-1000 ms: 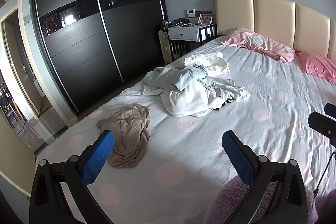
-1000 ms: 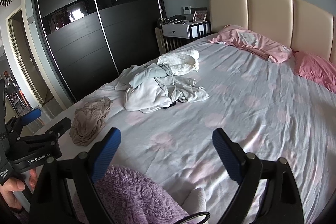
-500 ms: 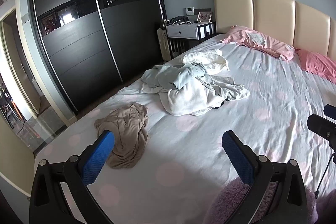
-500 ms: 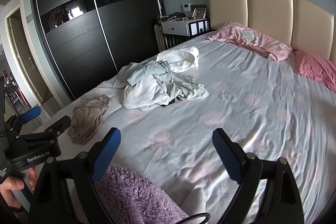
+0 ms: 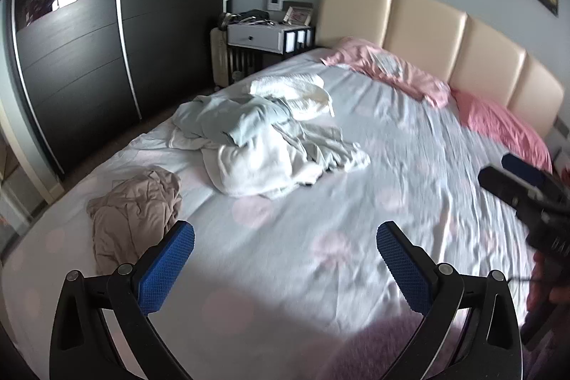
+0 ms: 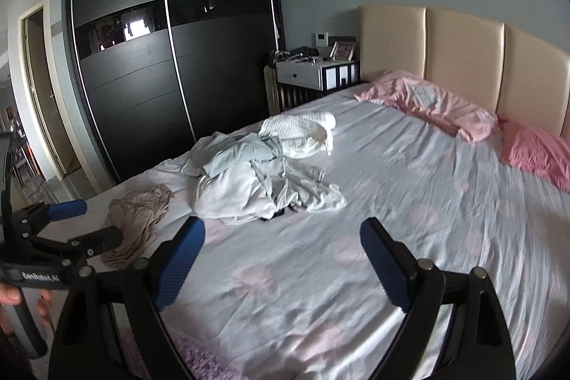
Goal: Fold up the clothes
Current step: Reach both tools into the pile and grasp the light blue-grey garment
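Left wrist view: the left gripper [image 5: 285,267] hangs over the bed sheet [image 5: 409,166], blue pads wide apart, holding nothing. The tan garment [image 5: 133,212] lies crumpled at ten o'clock, just off the left pad, long axis running toward the foot of the bed. The pale clothes pile [image 5: 267,148] sits at twelve, well beyond it.

Right wrist view: the right gripper [image 6: 281,262] is also spread and empty. Tan garment [image 6: 137,223] at ten o'clock, behind the left gripper [image 6: 82,221]; pile [image 6: 263,177] at twelve. Left hand looks nearer the tan piece, a soft, bunched heap needing spreading first.
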Available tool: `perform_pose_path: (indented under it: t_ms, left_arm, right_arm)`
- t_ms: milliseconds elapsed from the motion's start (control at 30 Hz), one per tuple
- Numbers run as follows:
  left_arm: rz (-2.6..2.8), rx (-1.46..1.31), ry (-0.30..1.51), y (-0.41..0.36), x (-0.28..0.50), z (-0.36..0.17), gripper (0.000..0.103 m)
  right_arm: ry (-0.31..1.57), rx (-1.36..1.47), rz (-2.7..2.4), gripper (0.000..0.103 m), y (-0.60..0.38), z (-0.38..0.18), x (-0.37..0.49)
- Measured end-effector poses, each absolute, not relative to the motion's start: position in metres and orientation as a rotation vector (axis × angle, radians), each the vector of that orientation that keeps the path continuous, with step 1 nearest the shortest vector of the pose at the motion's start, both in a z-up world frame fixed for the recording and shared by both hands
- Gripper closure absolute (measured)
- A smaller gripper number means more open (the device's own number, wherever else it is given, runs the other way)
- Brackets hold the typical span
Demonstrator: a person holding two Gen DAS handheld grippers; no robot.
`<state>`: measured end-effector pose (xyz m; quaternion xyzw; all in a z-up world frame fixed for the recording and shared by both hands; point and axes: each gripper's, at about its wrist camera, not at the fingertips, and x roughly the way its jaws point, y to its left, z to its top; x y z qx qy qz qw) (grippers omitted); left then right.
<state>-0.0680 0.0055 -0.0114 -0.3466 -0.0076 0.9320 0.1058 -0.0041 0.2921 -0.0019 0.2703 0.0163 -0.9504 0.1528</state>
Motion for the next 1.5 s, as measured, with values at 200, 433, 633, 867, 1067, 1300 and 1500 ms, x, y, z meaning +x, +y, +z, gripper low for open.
perform_pose_path:
  t_ms: [200,433,633,867,1067,1300,1500]
  left_arm:
    - [2.832,-0.99,0.072,0.002,-0.131,-0.025,0.0]
    - [2.788,-1.003,0.163,0.008,-0.22,-0.066,0.001]
    - [2.743,-1.116,0.197,0.013,-0.299,-0.114,0.036]
    - [2.708,-1.147,0.205,0.024,-0.351,-0.147,0.045]
    - [2.717,-1.115,0.275,0.03,-0.375,-0.125,0.074]
    - [2.68,-1.02,0.305,0.044,-0.367,-0.084,0.086]
    - [2.611,-0.959,0.364,0.068,-0.335,-0.056,0.087]
  right_arm:
    - [0.091,0.839,-2.639,0.013,0.269,-0.026,-0.069]
    - [0.093,0.974,-2.537,0.042,0.237,-0.071,-0.156]
    - [0.067,1.072,-2.453,0.048,0.215,-0.109,-0.218]
    - [-0.013,1.153,-2.382,0.048,0.216,-0.146,-0.239]
    - [-0.067,1.186,-2.376,0.048,0.23,-0.155,-0.233]
    - [-0.105,1.191,-2.373,0.048,0.236,-0.147,-0.221]
    - [-0.031,1.089,-2.395,0.048,0.234,-0.12,-0.226]
